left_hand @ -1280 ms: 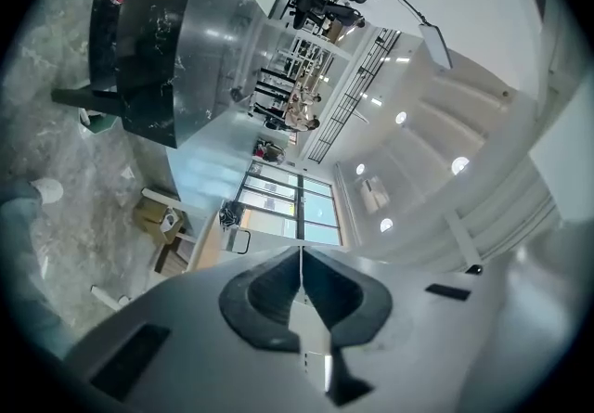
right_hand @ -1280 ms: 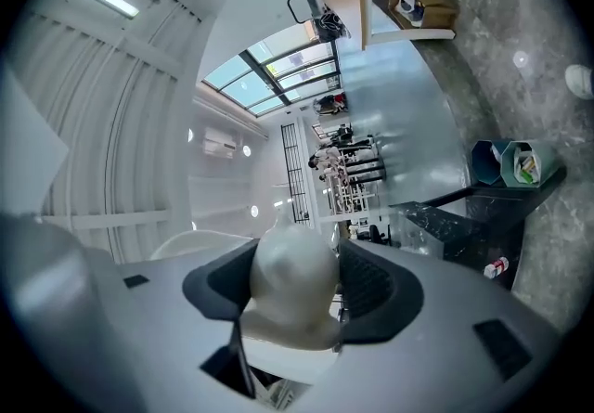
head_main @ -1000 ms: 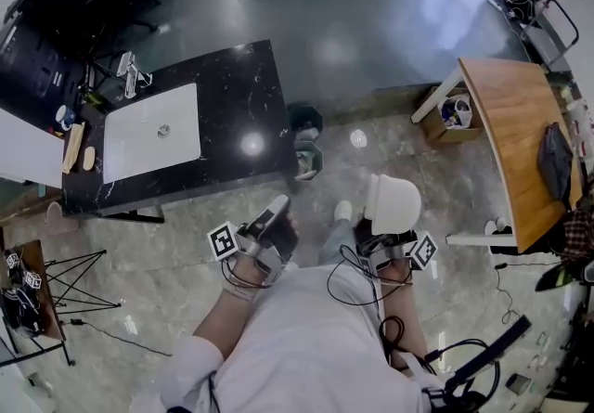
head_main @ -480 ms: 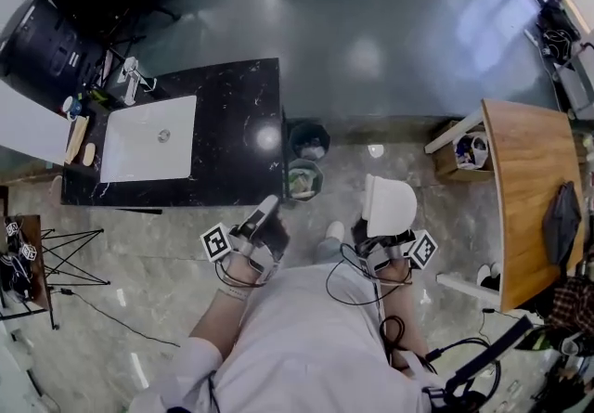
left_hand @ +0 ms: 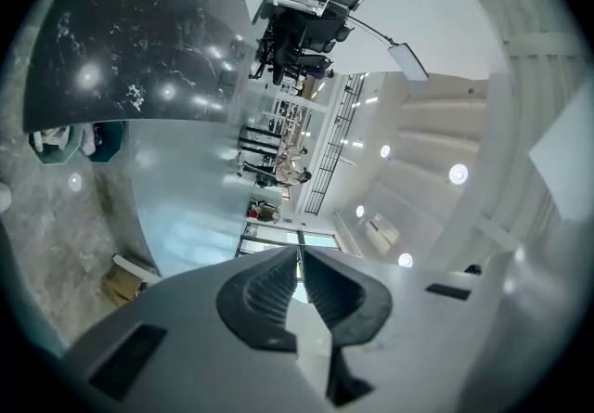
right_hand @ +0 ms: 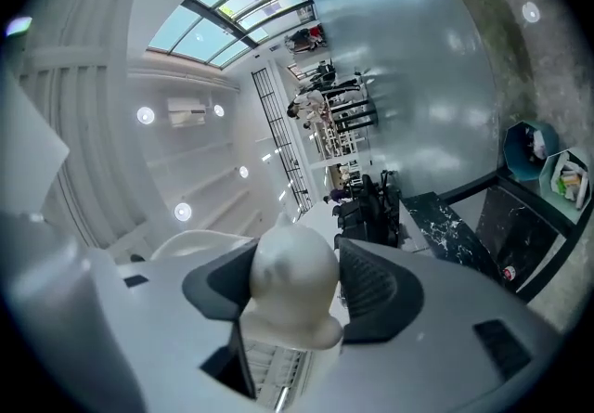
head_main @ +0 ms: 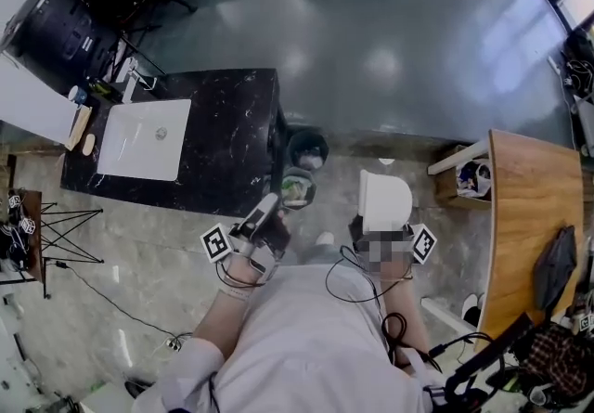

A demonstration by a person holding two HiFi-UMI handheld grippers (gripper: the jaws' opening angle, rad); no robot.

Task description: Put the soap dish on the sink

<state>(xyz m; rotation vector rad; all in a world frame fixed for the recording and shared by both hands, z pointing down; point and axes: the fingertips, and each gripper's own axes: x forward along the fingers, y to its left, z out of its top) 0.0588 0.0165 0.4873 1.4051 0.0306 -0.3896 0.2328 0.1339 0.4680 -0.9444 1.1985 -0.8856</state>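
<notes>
A white soap dish point(head_main: 383, 200) is clamped in my right gripper point(head_main: 380, 227) and held out in front of the person's body; in the right gripper view its rounded white end point(right_hand: 292, 283) sits between the two dark pads. My left gripper point(head_main: 270, 205) is shut with nothing in it, and its ribbed pads point(left_hand: 274, 283) meet in the left gripper view. The white sink point(head_main: 144, 137) is set in a black marble counter point(head_main: 232, 137) ahead and to the left, well apart from both grippers. A faucet point(head_main: 130, 77) stands behind the basin.
Two bins point(head_main: 307, 149) point(head_main: 297, 188) stand on the floor at the counter's right end, just ahead of the left gripper. A wooden table point(head_main: 524, 216) is at the right. A tripod point(head_main: 60, 235) and cables lie at the left. Office chairs stand beyond the counter.
The person has walked forward: the bins and the counter's right end now lie closer to the grippers. Both grips are unchanged, and the soap dish stays in the right gripper.
</notes>
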